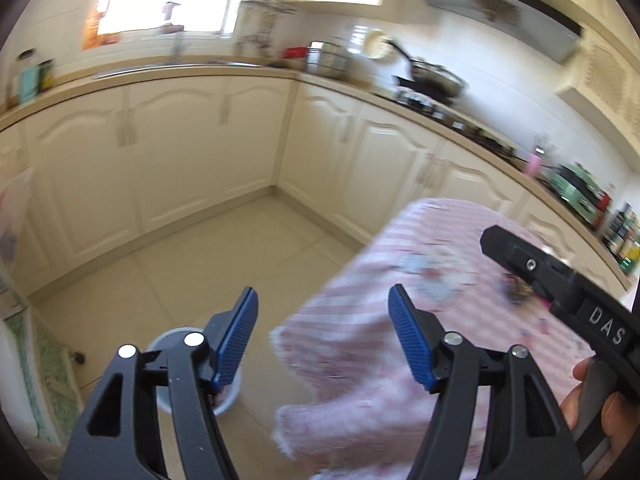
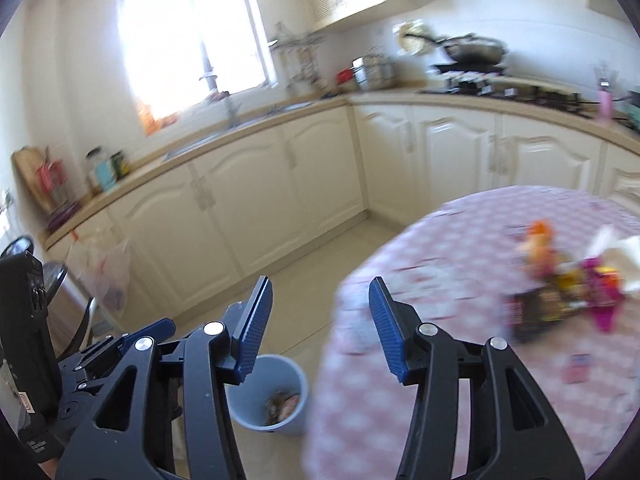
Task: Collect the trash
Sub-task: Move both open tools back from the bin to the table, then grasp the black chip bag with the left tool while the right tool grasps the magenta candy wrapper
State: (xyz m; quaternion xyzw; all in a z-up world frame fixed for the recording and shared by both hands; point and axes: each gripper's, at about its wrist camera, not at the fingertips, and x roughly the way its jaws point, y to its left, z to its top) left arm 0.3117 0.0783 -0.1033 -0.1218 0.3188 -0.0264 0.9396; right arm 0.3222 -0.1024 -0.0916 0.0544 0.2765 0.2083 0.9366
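My left gripper (image 1: 323,300) hangs open over the floor beside the table edge, nothing between its blue pads. My right gripper (image 2: 320,292) is open too and holds nothing. Below both stands a grey-blue bin (image 2: 276,392) on the tiles with scraps inside; in the left wrist view the bin (image 1: 230,398) is mostly hidden behind the left finger. A round table with a pink checked cloth (image 2: 460,272) carries a blurred pile of trash (image 2: 568,280): coloured wrappers, something orange, white tissue. A small dark scrap (image 1: 518,290) lies on the cloth (image 1: 400,352).
Cream cabinets (image 2: 280,184) run along two walls under a counter with a sink, jars and a stove with a wok (image 2: 476,52). A plastic bag (image 2: 108,272) hangs at the left. A hand (image 1: 592,400) holds a black housing marked DAS (image 1: 600,328).
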